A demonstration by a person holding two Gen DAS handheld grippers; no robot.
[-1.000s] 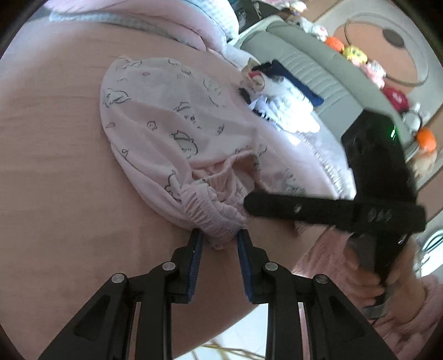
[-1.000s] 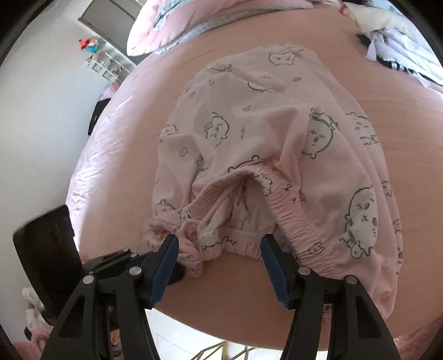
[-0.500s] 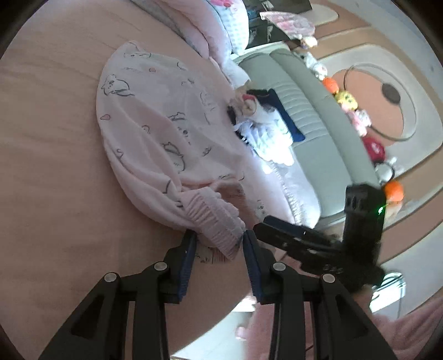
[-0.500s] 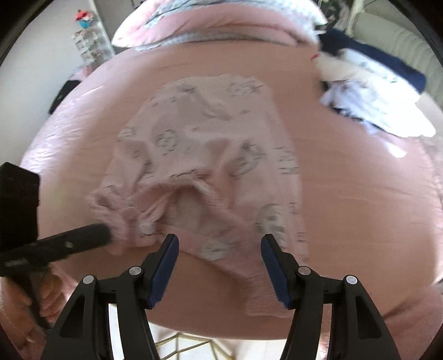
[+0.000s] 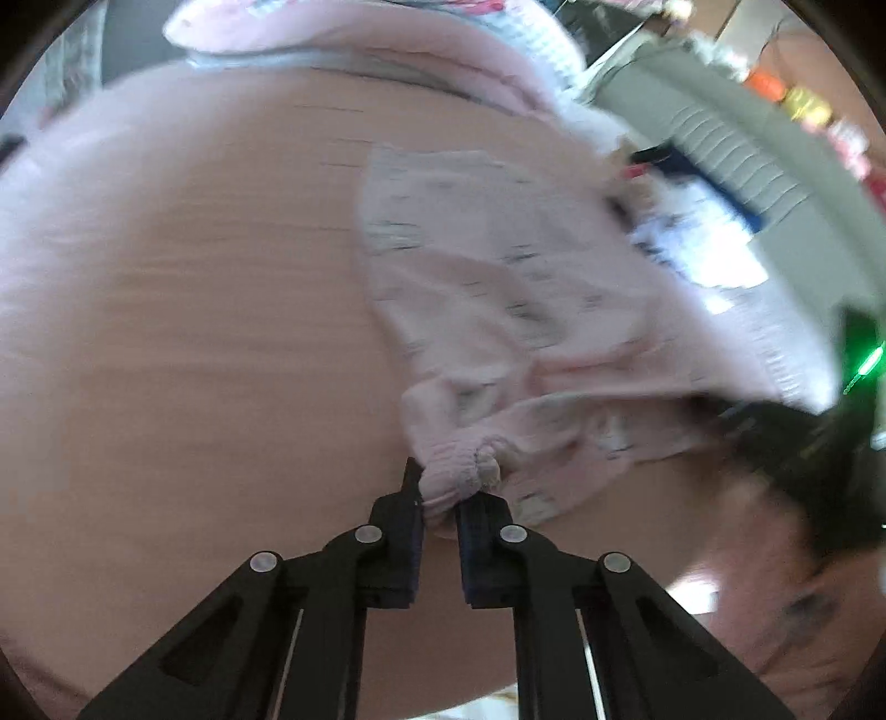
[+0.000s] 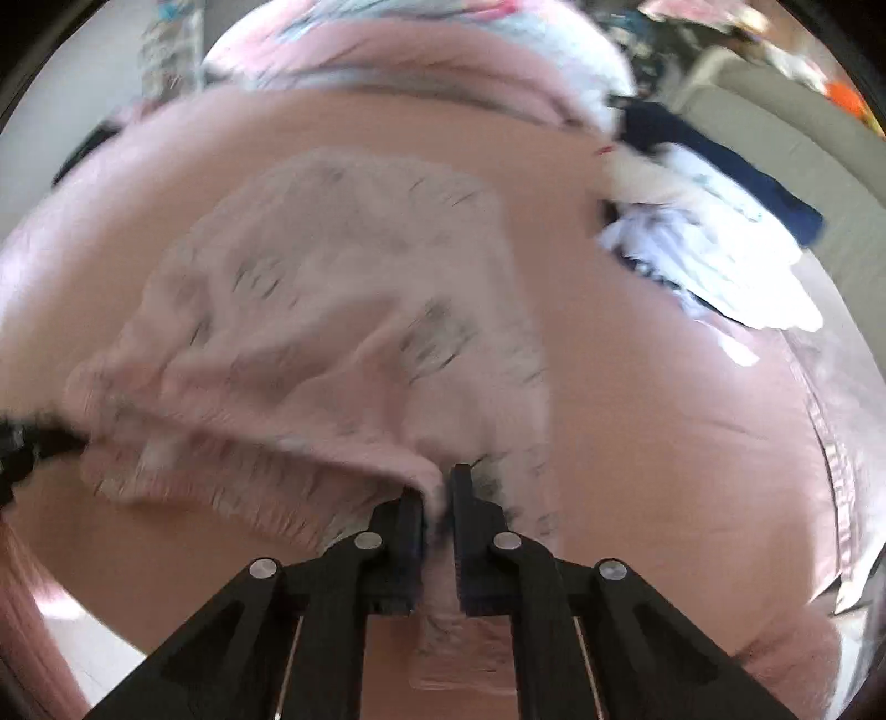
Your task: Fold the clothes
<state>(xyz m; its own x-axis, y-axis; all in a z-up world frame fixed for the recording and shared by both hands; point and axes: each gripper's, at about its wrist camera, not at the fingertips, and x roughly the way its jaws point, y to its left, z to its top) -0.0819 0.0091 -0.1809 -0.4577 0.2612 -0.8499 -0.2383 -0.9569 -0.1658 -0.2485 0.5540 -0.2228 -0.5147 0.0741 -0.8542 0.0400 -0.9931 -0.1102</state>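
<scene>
Pale pink pants with a cartoon print (image 5: 498, 288) lie on the pink bed (image 5: 194, 332), blurred by motion. My left gripper (image 5: 440, 487) is closing; its pads pinch the gathered elastic waistband at the left corner. In the right wrist view the same pants (image 6: 332, 288) spread away from my right gripper (image 6: 443, 487), whose jaws are closing on the waistband's right corner with cloth pressed between the pads. The waistband stretches between the two grips. The right gripper's black body (image 5: 803, 443) shows at the right of the left wrist view, and the left one (image 6: 22, 443) sits at the right wrist view's left edge.
A heap of white and navy clothes (image 6: 692, 260) lies on the bed's right side. Pink bedding with a pillow (image 6: 415, 50) is bunched at the far end. A grey-green sofa (image 5: 747, 127) with toys stands beyond the bed. The bed's near edge runs just under the grippers.
Both grippers went from open around the waistband to shut on it. The waistband is now pulled out straight between them, and both views have tilted and blurred.
</scene>
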